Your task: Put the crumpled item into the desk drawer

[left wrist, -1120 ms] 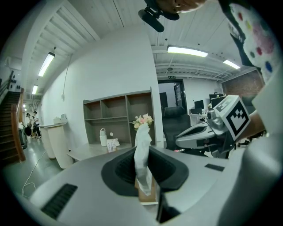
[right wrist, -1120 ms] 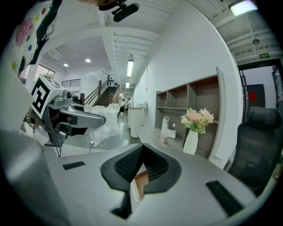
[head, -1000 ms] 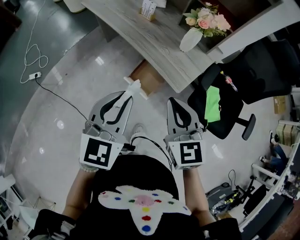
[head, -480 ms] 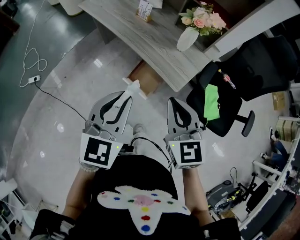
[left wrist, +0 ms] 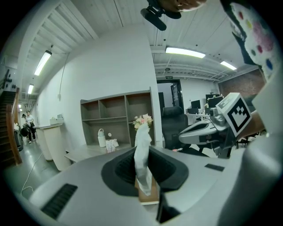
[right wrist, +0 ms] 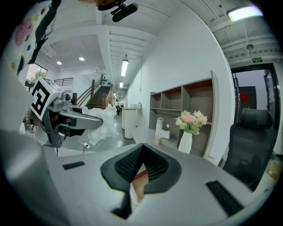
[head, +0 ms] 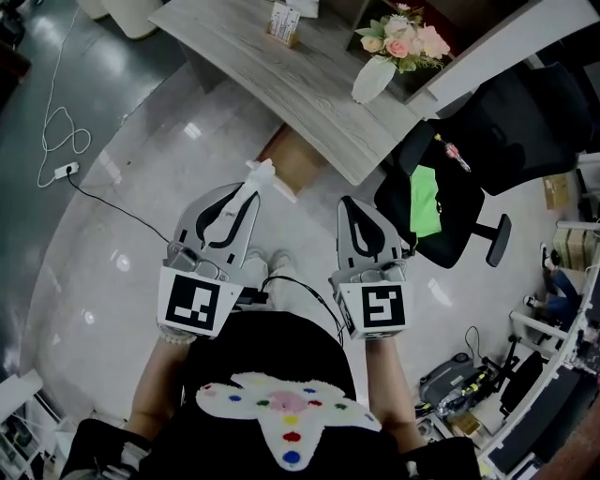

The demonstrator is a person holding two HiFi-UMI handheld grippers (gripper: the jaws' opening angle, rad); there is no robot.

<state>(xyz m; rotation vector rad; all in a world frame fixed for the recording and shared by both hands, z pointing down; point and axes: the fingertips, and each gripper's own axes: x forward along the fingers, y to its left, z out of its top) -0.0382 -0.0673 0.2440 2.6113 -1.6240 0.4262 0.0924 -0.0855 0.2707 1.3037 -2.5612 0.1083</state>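
A white crumpled item sticks out of the tip of my left gripper, which is shut on it and held above the floor in front of the person. In the left gripper view the crumpled item stands upright between the pads. My right gripper hangs beside it, shut, with nothing in it. Ahead, under the grey wooden desk, sits the brown drawer. In the right gripper view the left gripper shows at the left with the crumpled item.
A white vase of flowers and a small card stand are on the desk. A black office chair with a green thing stands at the right. A power strip and cable lie on the floor at the left.
The desk and floor have slid slightly in the head view. Both grippers keep their pose side by side, and the left one still holds the crumpled item.
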